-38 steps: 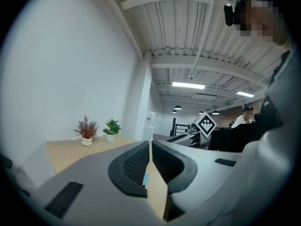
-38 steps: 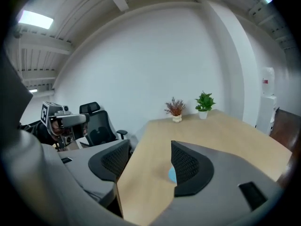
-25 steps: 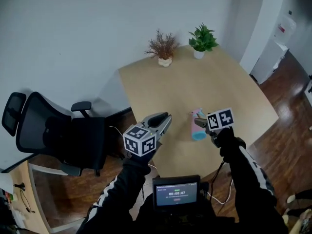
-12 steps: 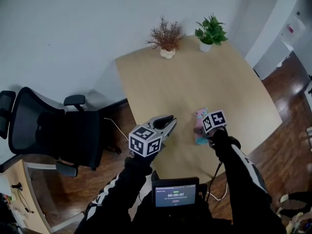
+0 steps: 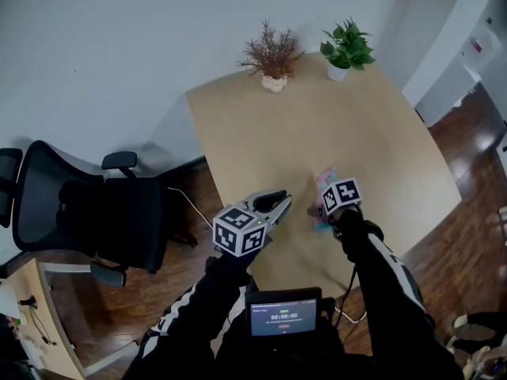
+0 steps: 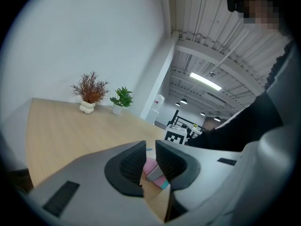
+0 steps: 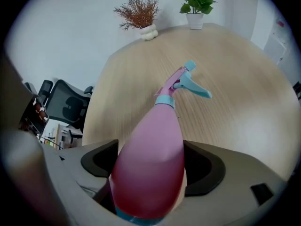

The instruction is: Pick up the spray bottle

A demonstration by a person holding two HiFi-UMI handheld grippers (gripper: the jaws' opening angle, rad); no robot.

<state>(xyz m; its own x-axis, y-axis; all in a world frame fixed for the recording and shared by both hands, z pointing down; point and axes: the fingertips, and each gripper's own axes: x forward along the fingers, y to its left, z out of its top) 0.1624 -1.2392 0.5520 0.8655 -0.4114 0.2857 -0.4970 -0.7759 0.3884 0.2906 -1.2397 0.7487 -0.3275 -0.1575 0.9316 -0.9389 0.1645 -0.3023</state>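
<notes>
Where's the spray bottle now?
Head view, right side: spray bottle gripped in the right gripper, near the table's front edge, nozzle toward the green plant.

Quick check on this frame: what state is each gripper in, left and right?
Left gripper: nearly shut with a thin gap, holding nothing.
Right gripper: closed on the pink spray bottle.
</notes>
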